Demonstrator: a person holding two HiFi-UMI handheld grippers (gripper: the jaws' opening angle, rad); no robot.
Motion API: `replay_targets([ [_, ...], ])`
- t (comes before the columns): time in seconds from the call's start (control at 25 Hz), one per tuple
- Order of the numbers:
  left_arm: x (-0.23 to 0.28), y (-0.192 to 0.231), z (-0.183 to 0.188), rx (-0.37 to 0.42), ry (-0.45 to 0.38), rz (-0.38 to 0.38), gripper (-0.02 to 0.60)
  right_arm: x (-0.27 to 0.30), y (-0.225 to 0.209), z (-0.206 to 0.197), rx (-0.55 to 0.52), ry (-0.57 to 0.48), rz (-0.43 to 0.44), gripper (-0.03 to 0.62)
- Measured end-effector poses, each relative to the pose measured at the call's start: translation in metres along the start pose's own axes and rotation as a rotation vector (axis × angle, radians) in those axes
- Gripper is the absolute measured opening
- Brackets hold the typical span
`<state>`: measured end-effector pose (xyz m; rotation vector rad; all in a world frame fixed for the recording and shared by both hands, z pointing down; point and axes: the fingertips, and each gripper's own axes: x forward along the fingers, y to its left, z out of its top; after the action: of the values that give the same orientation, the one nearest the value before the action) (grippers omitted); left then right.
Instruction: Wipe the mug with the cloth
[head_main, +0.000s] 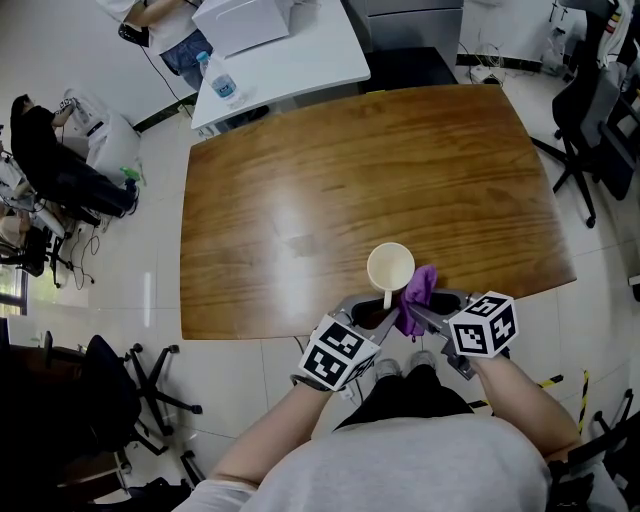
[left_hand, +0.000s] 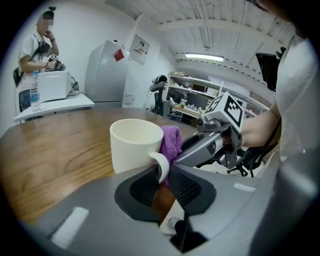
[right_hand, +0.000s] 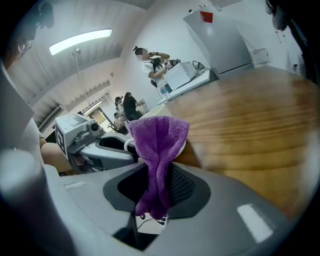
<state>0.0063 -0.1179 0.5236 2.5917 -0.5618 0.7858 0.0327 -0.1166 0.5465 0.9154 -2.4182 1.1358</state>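
- The wooden bench (head_main: 300, 200) is taking up the middle of the room, its top bare apart from the things at the near edge.
- A white bench (head_main: 300, 62) is standing just beyond the far edge, carrying a white box and a water bottle (head_main: 222, 82).
- The person in a grey top is standing at the near edge, holding a tool in each hand.
- The left tool (left_hand: 164, 176) is reaching in over the near edge, and its jaws are closing round the mug's handle, gripping it.
- The right tool (right_hand: 157, 187) is sitting just beside it, jaws clamping the lower part of the cloth.
- The mug (head_main: 390, 267), white and upright, is standing on the bench close to the near edge, right of the middle, with its handle pointing at the person.
- The cloth (head_main: 418, 295), purple, is bunching up out of the right tool and pressing against the mug's right side.
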Motion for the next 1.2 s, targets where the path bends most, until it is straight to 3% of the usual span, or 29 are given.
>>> replay_targets([
  [0.32,-0.009,0.010,-0.003,-0.011,-0.014,0.033,0.063,-0.003,0.003,0.003,0.002,0.004,0.008,0.107],
  [0.6,-0.027,0.024,-0.013,-0.042,-0.019,0.068,0.064,-0.027,0.018,0.033,-0.022,-0.063,0.012,0.107],
  [0.8,-0.037,0.035,-0.017,-0.054,-0.029,0.099,0.064,-0.031,0.021,0.050,0.022,-0.111,0.034,0.107],
  [1.0,-0.041,0.041,-0.018,-0.056,-0.034,0.107,0.064,-0.016,0.023,0.050,0.073,-0.104,0.074,0.107],
  [1.2,-0.043,0.044,-0.019,-0.054,-0.036,0.105,0.064,0.001,0.010,0.042,0.057,-0.049,0.042,0.107],
])
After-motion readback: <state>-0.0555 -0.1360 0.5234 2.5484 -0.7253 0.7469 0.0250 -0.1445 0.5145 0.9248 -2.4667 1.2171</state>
